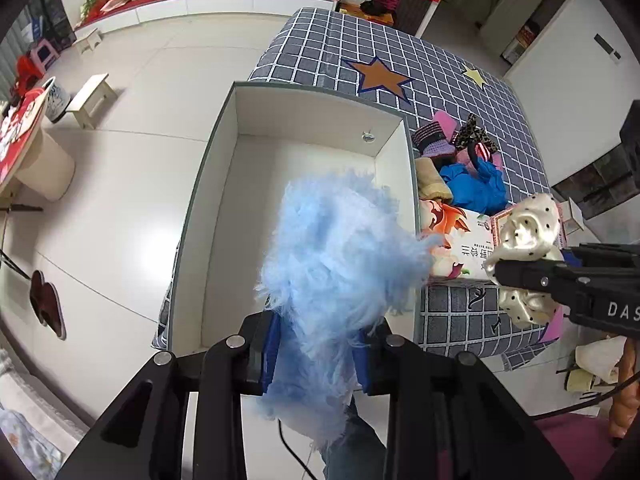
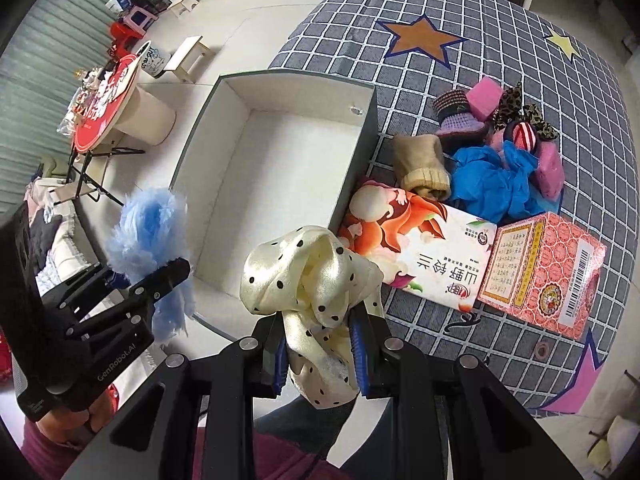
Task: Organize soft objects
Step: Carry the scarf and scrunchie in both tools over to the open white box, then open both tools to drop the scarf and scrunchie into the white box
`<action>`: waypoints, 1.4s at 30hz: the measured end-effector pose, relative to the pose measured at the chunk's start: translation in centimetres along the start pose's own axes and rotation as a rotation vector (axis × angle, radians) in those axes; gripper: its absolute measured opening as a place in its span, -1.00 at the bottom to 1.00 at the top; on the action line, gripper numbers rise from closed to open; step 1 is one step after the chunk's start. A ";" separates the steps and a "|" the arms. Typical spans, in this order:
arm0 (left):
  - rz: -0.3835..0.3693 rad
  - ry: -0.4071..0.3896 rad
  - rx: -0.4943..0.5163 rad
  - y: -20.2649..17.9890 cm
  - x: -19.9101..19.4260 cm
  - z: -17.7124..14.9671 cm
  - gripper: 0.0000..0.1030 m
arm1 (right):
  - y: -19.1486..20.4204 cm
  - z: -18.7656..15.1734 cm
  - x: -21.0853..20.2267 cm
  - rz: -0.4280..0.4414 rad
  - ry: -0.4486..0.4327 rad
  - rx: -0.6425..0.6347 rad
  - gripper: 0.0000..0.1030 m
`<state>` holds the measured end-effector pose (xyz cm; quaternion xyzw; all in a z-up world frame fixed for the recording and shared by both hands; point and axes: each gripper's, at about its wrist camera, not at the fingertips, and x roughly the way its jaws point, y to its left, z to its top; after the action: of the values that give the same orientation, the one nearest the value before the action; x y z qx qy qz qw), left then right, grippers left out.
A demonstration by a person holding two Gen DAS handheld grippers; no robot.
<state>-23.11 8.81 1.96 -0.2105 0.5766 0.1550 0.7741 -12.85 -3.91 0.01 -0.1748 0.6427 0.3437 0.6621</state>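
Both soft pieces held, box waiting below

The left hand-held gripper (image 1: pixel 316 356) is clamped on the blue fluffy piece (image 1: pixel 340 264) above the open white box (image 1: pixel 304 184) at the bench's left edge; the right hand-held gripper (image 2: pixel 318 360) pinches the dotted cream scrunchie (image 2: pixel 316 276). Best lower each well inside the walls before letting go, one at a time.

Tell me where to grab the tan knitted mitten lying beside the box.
Take the tan mitten by its ribbed cuff, coming from above on the near side. The cuff end points toward the tissue pack, and the blue cloth crowds its right side.
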 end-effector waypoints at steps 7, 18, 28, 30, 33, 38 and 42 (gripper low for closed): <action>0.015 0.016 0.002 0.3 0.4 0.1 -0.34 | 0.3 0.2 0.8 0.030 0.014 0.008 -0.49; 0.040 0.025 -0.063 1.7 1.2 0.4 -0.34 | 1.8 2.1 1.6 0.030 0.022 -0.027 -0.49; 0.053 0.037 -0.118 2.9 2.3 0.7 -0.34 | 3.8 4.7 2.2 0.037 0.015 -0.063 -0.49; 0.053 0.047 -0.123 3.0 2.7 0.5 -0.34 | 3.9 5.0 2.6 0.042 0.024 -0.059 -0.49; 0.058 0.067 -0.133 3.1 3.4 0.5 -0.34 | 4.4 5.4 3.1 0.036 0.033 -0.073 -0.49; 0.060 0.087 -0.139 2.7 4.3 0.3 -0.34 | 5.0 5.5 3.9 0.036 0.045 -0.089 -0.49; 0.077 0.074 -0.125 2.3 4.3 0.2 -0.17 | 5.2 5.5 4.1 0.043 0.040 -0.097 -0.48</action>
<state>-22.86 10.90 -2.50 -0.2414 0.6016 0.2125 0.7312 -12.58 4.37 -2.28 -0.1998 0.6421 0.3850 0.6322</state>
